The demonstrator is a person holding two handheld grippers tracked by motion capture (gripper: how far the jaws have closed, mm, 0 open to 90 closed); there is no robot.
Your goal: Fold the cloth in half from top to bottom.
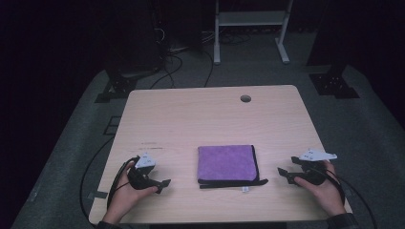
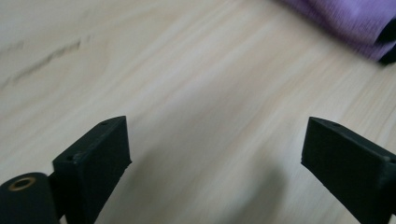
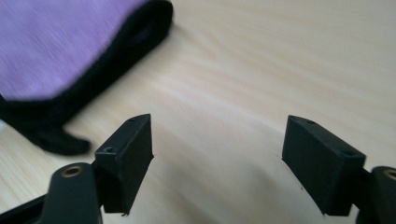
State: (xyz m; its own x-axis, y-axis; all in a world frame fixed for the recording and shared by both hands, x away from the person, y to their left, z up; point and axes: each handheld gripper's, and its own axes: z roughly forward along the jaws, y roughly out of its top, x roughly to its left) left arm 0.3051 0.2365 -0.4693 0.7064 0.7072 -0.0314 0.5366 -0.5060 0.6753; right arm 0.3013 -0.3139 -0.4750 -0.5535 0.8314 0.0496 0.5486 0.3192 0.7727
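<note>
You're holding both grippers low, left gripper point(image 1: 165, 183) and right gripper point(image 1: 282, 172) pointing inward, jaws gaping wide, gripping nothing.

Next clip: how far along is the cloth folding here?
Done, by the look of it: the purple cloth lies folded in a neat rectangle with black edging on the wooden table. In hand: nothing. The left gripper and right gripper sit on either side of the cloth, jaws open, apart from it. Left: apparently nothing; a small white tag peeks out at the near edge.

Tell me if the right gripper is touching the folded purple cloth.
Apart. The high view shows bare table between the right gripper and the purple cloth; the right gripper view shows open jaws with nothing between them.
</note>
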